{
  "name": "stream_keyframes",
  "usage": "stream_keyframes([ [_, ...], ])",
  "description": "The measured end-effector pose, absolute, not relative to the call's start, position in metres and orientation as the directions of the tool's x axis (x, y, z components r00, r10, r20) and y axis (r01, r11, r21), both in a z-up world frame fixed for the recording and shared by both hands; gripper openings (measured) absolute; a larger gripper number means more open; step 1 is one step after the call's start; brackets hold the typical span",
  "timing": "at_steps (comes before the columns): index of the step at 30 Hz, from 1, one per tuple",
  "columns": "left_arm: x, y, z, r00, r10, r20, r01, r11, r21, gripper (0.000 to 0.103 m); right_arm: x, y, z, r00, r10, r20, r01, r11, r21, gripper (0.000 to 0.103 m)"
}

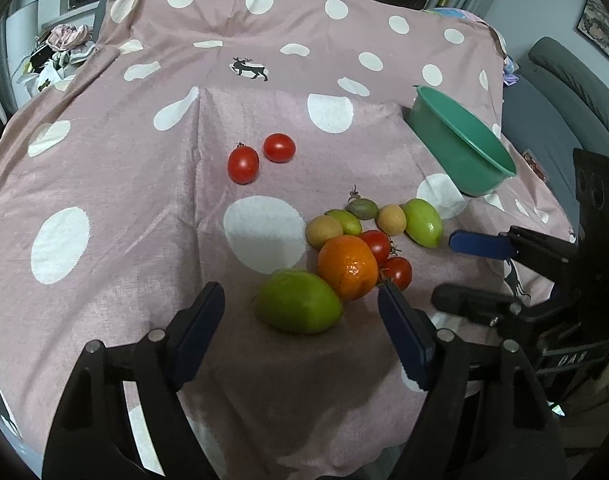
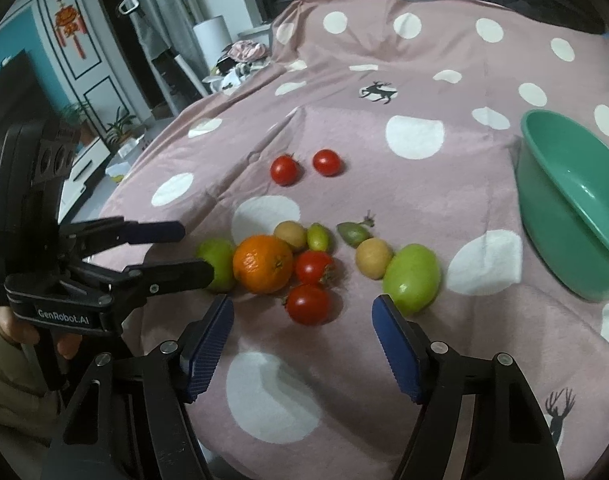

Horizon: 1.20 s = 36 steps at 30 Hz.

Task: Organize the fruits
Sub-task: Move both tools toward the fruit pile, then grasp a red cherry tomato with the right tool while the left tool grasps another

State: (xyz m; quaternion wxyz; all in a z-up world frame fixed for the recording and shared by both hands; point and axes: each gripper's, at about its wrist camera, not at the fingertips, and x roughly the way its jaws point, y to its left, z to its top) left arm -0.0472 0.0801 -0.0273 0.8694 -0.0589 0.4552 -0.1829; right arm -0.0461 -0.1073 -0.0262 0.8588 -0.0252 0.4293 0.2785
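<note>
Left gripper [image 1: 300, 300] and right gripper [image 2: 302, 312] both wide open, empty; risk: green lemon [image 1: 298, 302] touches orange [image 1: 347, 266] at 1 o'clock; closing may nudge it rolling.

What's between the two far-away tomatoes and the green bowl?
Only bare spotted cloth lies between the two tomatoes and the green bowl; the right wrist view shows it best.
</note>
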Motion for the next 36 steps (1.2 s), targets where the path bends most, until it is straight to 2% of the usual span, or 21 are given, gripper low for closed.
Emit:
stream_keyframes([
  [5, -0.045, 0.081, -0.026, 0.516, -0.394, -0.761, 0.269, 0.917, -0.293, 0.076, -0.044, -0.107, -0.027, 0.463, 0.465, -0.755, -0.510, 0.836, 0.202, 0.072],
  [13, -0.041, 0.080, -0.022, 0.516, -0.426, -0.743, 0.282, 0.904, -0.322, 0.076, -0.039, -0.101, -0.043, 0.438, 0.464, -0.770, -0.500, 0.838, 0.219, 0.061],
  [20, -0.035, 0.074, -0.014, 0.517, -0.460, -0.722, 0.322, 0.886, -0.334, 0.073, -0.033, -0.096, -0.050, 0.432, 0.460, -0.776, -0.502, 0.837, 0.216, 0.058],
  [22, -0.035, 0.069, -0.010, 0.514, -0.477, -0.713, 0.345, 0.876, -0.337, 0.073, -0.030, -0.093, -0.052, 0.426, 0.458, -0.780, -0.514, 0.832, 0.208, 0.049],
  [26, -0.035, 0.058, 0.001, 0.502, -0.537, -0.678, 0.405, 0.839, -0.364, 0.072, -0.025, -0.089, -0.060, 0.416, 0.450, -0.790, -0.514, 0.833, 0.204, 0.046],
  [28, -0.034, 0.051, 0.003, 0.490, -0.555, -0.673, 0.423, 0.826, -0.373, 0.072, -0.025, -0.090, -0.062, 0.416, 0.456, -0.787, -0.515, 0.831, 0.209, 0.034],
  [32, -0.028, 0.032, -0.002, 0.451, -0.551, -0.702, 0.447, 0.820, -0.356, 0.071, -0.027, -0.100, -0.061, 0.433, 0.458, -0.776, -0.506, 0.836, 0.212, 0.032],
  [36, -0.020, 0.017, -0.002, 0.431, -0.528, -0.732, 0.482, 0.820, -0.308, 0.065, -0.032, -0.122, -0.053, 0.453, 0.476, -0.754, -0.491, 0.839, 0.235, 0.032],
])
